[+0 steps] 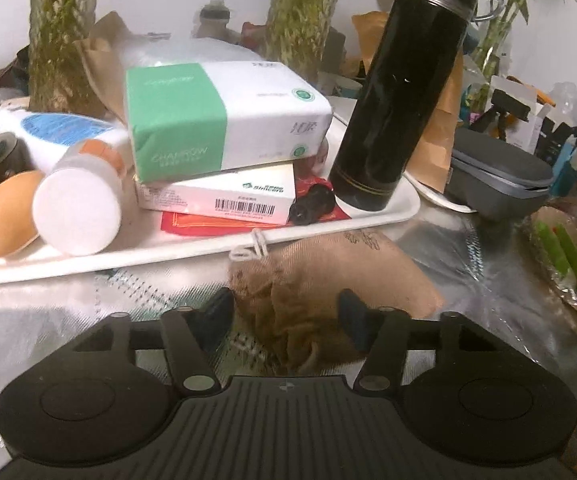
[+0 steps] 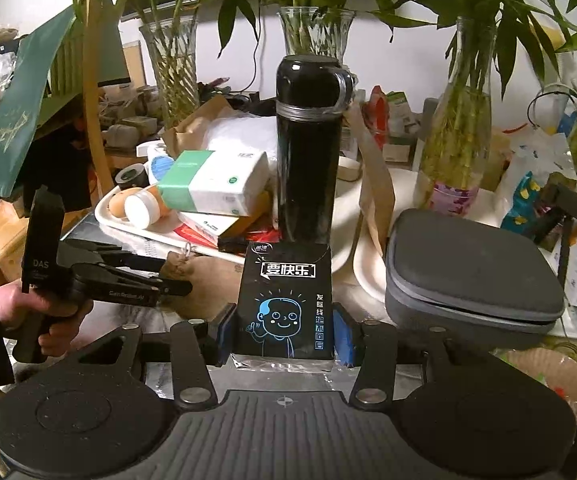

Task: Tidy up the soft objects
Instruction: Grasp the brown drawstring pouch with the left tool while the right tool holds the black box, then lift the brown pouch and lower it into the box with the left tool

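**Two soft things, one in each pair of tongs**

Your burlap pouch lies on the foil-covered tabletop, just in front of the white tray, its white drawstring loop touching the tray's rim. Your left tongs straddle its gathered neck; the pads look close to the cloth, but blur keeps me from saying they press on it, so treat that grip as unproven. Close fully on the bunched fabric, not the loose cord, and lift straight so the loop does not snag the rim.

Your right tongs are clamped on the black tissue pack, both blue pads against its sides, the pack upright and near the black flask. Hold it level and steer wide of the flask, which would likely tip easily.
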Demonstrator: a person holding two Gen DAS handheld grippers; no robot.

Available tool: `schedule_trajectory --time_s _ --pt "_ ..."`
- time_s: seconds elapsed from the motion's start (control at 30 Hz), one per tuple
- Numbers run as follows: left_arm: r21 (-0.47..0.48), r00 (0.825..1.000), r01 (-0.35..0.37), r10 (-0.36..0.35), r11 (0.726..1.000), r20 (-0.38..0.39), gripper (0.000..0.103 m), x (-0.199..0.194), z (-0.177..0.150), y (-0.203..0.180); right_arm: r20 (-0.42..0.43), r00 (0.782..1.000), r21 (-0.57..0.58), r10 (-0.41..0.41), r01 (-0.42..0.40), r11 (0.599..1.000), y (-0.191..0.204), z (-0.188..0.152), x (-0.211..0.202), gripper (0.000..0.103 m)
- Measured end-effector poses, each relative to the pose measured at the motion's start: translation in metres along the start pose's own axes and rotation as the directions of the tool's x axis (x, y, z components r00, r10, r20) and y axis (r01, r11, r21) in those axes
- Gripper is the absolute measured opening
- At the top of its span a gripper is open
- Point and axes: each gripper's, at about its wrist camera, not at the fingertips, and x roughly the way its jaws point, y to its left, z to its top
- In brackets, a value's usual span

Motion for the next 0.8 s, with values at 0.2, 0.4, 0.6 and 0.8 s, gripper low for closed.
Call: schedule_trajectory --time_s 0.2,0.4,0.6,0.8 --pt "0.081 1.0 0.017 -0.015 0.997 -0.028 0.012 0.003 -0.001 -0.015 0.001 1.0 0.012 -0.009 0.009 1.0 -0.001 0.001 -0.001 0.051" --pt "0.099 0.999 0.027 -0.022 0.995 -0.049 0.008 -0.006 0.0 -0.015 -0.002 1.0 0.013 -0.01 0.01 1.0 0.001 0.001 -0.005 0.052" --pt "0.085 0.999 0.014 -0.011 0.996 -0.041 0.007 -0.038 0.004 -0.001 -0.013 1.0 0.023 0.023 -0.023 0.999 0.003 -0.003 -0.014 0.051" --pt "0.066 0.999 -0.047 0.048 0.997 -0.008 0.007 -0.08 0.005 0.004 -0.005 0.999 0.003 0.041 -0.041 0.999 0.016 -0.005 -0.028 0.051"
